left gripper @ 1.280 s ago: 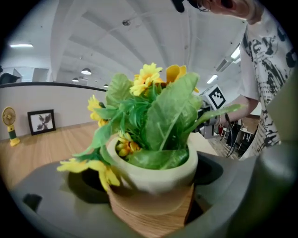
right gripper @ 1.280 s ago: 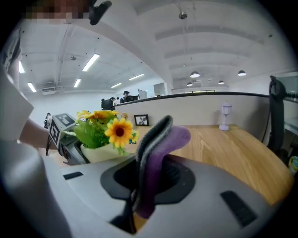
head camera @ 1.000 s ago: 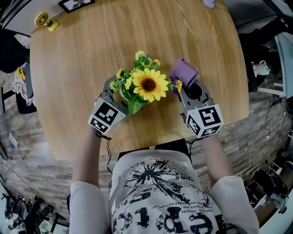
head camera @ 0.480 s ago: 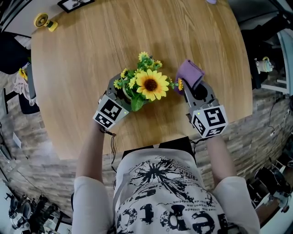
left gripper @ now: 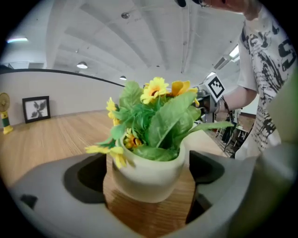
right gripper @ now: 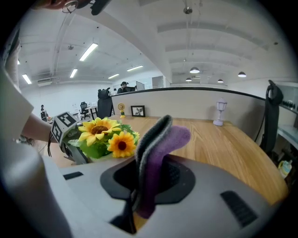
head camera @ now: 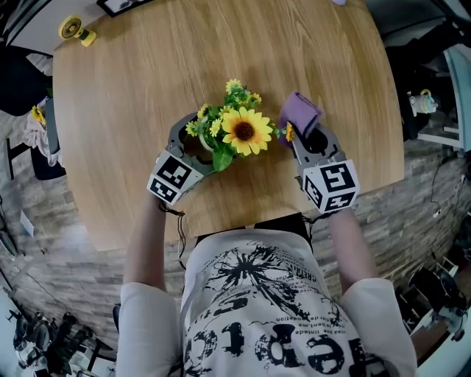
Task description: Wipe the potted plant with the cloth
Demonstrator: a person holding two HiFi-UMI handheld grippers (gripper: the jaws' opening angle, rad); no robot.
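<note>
- The left gripper [head camera: 197, 146] is closed around the white pot [left gripper: 148, 174] of the potted plant [head camera: 234, 131], one jaw on each side of the pot
- The plant stands upright on the round wooden table [head camera: 132, 88], near the edge closest to the person, with a large sunflower [head camera: 244, 131] on top and green leaves and smaller yellow flowers around it
- The right gripper [head camera: 303, 134] is clamped on a folded purple cloth [head camera: 299, 114]; the cloth has a grey side and sticks up out of the jaws, bending over at its top
- The cloth is just to the right of the flowers, next to a small sunflower [head camera: 288, 133]; whether it touches the plant cannot be told
- The two grippers face each other across the plant, the left one at its left side and the right one at its right
- Well apart, at the far edge of the table, are a framed picture [head camera: 121, 6] and a small yellow fan [head camera: 73, 30]
</note>
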